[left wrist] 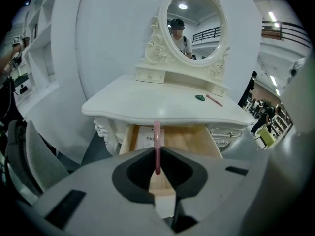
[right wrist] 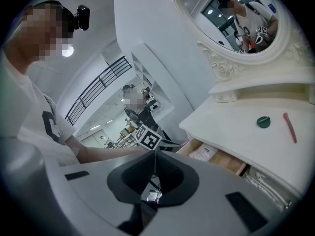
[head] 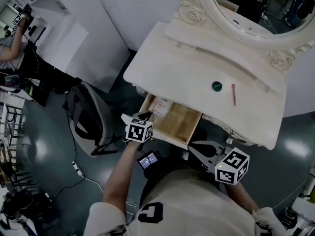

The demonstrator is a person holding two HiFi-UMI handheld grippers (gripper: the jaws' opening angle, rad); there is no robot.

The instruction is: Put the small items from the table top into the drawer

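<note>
My left gripper is shut on a thin pink stick that stands upright between its jaws. In the head view the left gripper hovers at the front left corner of the open wooden drawer. On the white table top lie a small round green item and a second pink stick; both also show as the green item and the stick in the right gripper view. My right gripper hangs below the drawer's front, shut and empty.
A white booklet lies in the drawer's left part. An oval mirror in a carved frame stands at the table's back. A dark chair is left of the table, and cables run over the grey floor.
</note>
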